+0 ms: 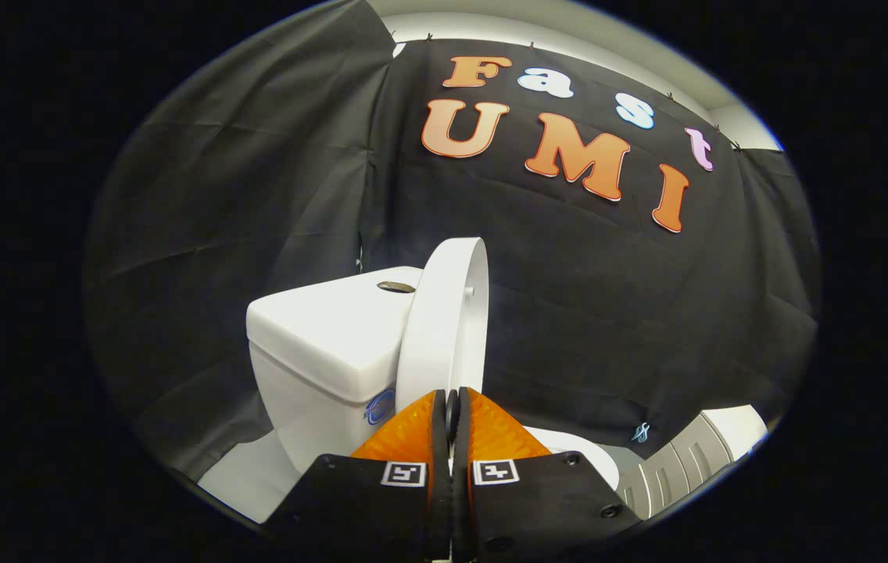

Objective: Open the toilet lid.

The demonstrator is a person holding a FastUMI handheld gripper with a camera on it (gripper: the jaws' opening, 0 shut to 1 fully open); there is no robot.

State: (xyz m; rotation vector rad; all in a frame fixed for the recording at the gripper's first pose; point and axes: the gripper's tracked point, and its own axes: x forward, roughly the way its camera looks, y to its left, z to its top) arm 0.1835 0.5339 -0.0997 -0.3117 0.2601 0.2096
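Two fingers (413, 438) of the gripper (452, 403) stand pressed together, the jaws closed with nothing seen between them. Their tips sit just below the lower edge of the toilet lid (444, 320), and whether they touch it cannot be told.

That lid is raised, standing nearly upright and seen almost edge-on, its back close against the front of the tank (327, 344). Its rim curves up and over ahead of the fingertips, and its inner face turns toward the right, where a small bump shows near the top.

On the flat top of the tank lies a flush button (395, 287). The tank's near corner juts out to the left of the fingers, with a round label low on its front.

Part of the white seat or bowl rim (577, 453) shows past the right finger, low down; what is in the bowl is hidden. Farther right lies a grey ribbed panel (678, 461).

To the right of the lid, open space runs up to the black cloth wall (600, 313). To the left, cloth hangs behind the tank, with pale floor (248, 477) below it.
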